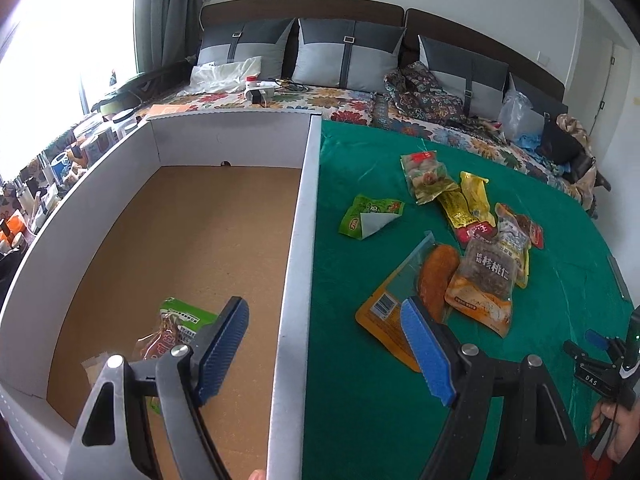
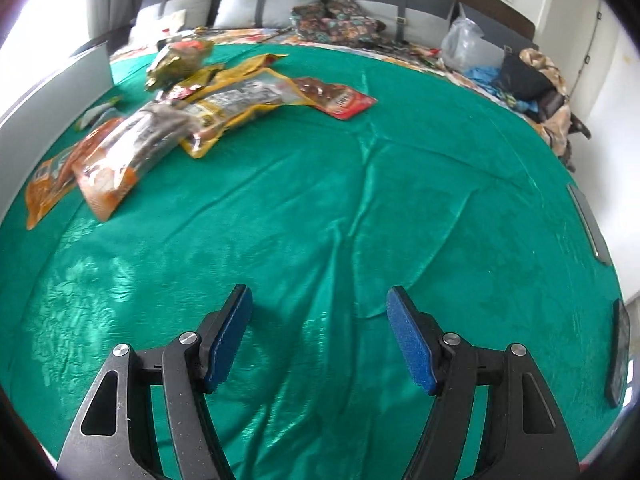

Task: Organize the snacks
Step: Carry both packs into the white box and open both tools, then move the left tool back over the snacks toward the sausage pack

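Observation:
A white cardboard box (image 1: 298,216) with a brown floor stands left of a green cloth (image 1: 360,380). One snack packet (image 1: 176,330) with a green top lies inside the box, near its front. Several snack packets lie in a loose pile on the cloth (image 1: 476,240), among them an orange packet (image 1: 404,312) and a folded green one (image 1: 370,214). My left gripper (image 1: 324,312) is open and empty, straddling the box's right wall. My right gripper (image 2: 320,304) is open and empty above bare green cloth (image 2: 360,200); the pile (image 2: 168,108) lies far to its left.
The box's wall (image 2: 52,88) shows at the left of the right wrist view. A bed with grey pillows (image 1: 344,52) and a floral cover lies behind. Dark flat objects (image 2: 618,356) sit at the cloth's right edge. Cluttered jars (image 1: 92,136) stand left of the box.

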`<state>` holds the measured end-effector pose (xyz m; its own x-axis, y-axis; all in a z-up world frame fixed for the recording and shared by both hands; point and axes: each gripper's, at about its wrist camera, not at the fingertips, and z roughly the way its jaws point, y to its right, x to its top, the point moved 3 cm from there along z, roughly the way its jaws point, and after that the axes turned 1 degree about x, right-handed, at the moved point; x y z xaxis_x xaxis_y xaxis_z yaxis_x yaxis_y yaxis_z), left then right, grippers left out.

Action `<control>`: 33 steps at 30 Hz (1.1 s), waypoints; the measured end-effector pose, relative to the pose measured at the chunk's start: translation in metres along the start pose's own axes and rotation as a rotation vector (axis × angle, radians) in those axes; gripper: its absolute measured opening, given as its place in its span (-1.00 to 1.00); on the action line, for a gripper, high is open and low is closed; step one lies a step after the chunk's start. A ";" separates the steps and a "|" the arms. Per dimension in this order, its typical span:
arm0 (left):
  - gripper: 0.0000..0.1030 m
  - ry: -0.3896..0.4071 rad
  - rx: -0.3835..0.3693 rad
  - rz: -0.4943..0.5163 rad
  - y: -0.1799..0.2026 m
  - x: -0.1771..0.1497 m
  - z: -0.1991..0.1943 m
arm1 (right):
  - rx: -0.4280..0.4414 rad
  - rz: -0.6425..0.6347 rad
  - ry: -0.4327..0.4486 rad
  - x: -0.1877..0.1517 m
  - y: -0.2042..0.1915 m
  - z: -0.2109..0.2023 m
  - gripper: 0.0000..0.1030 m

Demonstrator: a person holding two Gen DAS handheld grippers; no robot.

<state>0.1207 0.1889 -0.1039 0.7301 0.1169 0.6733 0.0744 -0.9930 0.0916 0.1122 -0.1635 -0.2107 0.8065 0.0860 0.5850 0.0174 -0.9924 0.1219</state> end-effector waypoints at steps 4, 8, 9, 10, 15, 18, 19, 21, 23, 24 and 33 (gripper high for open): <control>0.51 -0.005 -0.014 0.022 0.007 -0.004 -0.002 | -0.011 0.017 0.025 -0.005 0.010 -0.001 0.42; 0.51 -0.006 -0.012 0.104 0.021 -0.011 -0.003 | -0.020 0.022 0.048 -0.005 0.015 0.000 0.47; 0.51 -0.008 -0.013 0.119 0.024 -0.013 -0.003 | -0.021 0.023 0.054 -0.005 0.016 0.001 0.47; 0.51 -0.008 -0.016 0.124 0.026 -0.014 -0.003 | -0.014 0.030 0.052 -0.005 0.018 0.002 0.49; 0.51 -0.014 -0.031 0.124 0.034 -0.015 -0.004 | 0.000 0.054 0.048 -0.006 0.023 0.003 0.54; 0.52 -0.026 -0.009 0.138 0.038 -0.016 0.000 | 0.005 0.072 0.041 -0.007 0.026 0.004 0.60; 0.53 -0.033 0.006 0.150 0.040 -0.017 0.003 | 0.011 0.082 0.037 -0.007 0.027 0.005 0.63; 0.54 -0.053 0.042 0.190 0.046 -0.020 0.010 | 0.027 0.108 0.030 -0.008 0.031 0.006 0.67; 0.54 -0.074 0.072 0.237 0.052 -0.022 0.016 | 0.038 0.126 0.025 -0.009 0.034 0.006 0.69; 0.54 -0.077 0.080 0.253 0.056 -0.023 0.018 | 0.035 0.124 0.025 -0.009 0.033 0.006 0.69; 0.54 -0.057 0.146 -0.034 0.019 0.006 0.033 | 0.036 0.126 0.025 -0.010 0.032 0.005 0.70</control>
<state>0.1492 0.1706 -0.1222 0.7628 0.1535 0.6281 0.1947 -0.9809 0.0033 0.1073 -0.1968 -0.2168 0.7888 -0.0381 0.6134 -0.0617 -0.9979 0.0173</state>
